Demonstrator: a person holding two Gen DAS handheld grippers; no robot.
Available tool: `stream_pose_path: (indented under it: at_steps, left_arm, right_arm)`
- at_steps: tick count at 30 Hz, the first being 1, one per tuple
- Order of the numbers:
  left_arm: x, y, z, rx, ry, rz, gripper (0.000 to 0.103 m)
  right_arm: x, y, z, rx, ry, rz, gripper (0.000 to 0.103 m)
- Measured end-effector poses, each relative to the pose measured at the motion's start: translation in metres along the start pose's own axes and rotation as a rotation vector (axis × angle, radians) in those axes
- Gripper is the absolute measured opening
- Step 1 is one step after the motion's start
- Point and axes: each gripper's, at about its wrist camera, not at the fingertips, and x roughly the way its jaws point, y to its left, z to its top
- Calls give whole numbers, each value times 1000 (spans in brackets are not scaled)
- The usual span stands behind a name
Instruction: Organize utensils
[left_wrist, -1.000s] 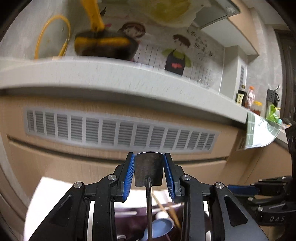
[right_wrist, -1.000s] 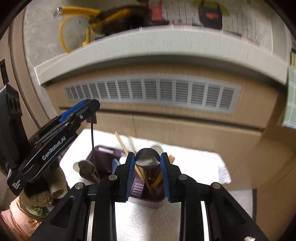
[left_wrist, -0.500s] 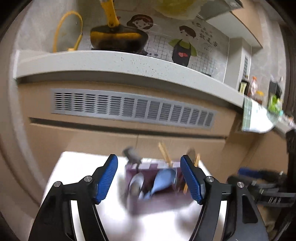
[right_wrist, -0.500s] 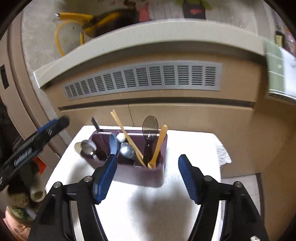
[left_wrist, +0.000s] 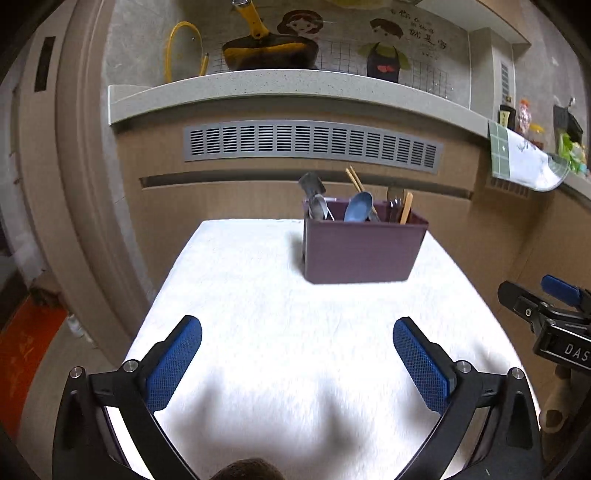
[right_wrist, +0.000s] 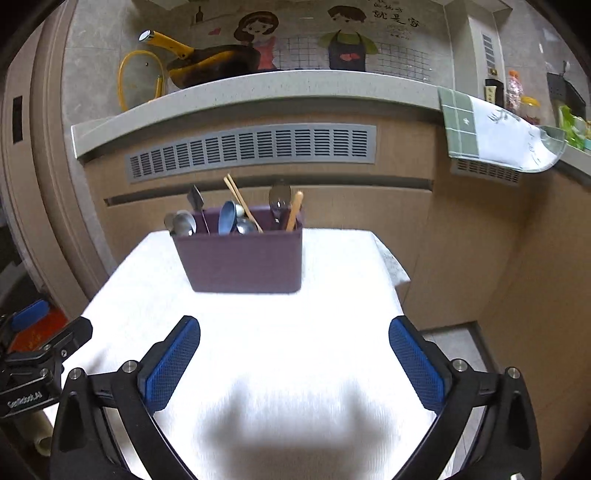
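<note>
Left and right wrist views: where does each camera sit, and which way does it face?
Left wrist: on the left gripper, open, facing the dark purple plastic utensil caddy on the white cloth-covered table; right gripper at the edge.
Right wrist: on the right gripper, open, same heading; left gripper at the edge.
Shared: caddy, table, grey vent grille.

Two fisheye views look forward and slightly down across a white tabletop (left_wrist: 258, 295) toward kitchen cabinets. The left wrist view sits left of a purple utensil holder (left_wrist: 362, 251), the right wrist view to its right (right_wrist: 243, 262). Both share holder and countertop.
</note>
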Motion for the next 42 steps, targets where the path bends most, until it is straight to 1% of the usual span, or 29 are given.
stream_pose_path:
  at_steps: [5,8,15,42]
  left_arm:
    - [-14,-4,-12,5,3,-7,103]
    - [-19,-8,-7,19,-13,-1,103]
    - [-21,-5,-1,7,-18,-3,103]
    - [-22,-10,-2,25,-10,-12,103]
  right_arm:
    - [-12,6,-16,-16,-4,-14,102]
    - [-17,12,-19,-50,-25,-38,102]
    - [-26,14,-18,-59,-49,-37,102]
    - [-32,11,-17,-62,-55,-42,102]
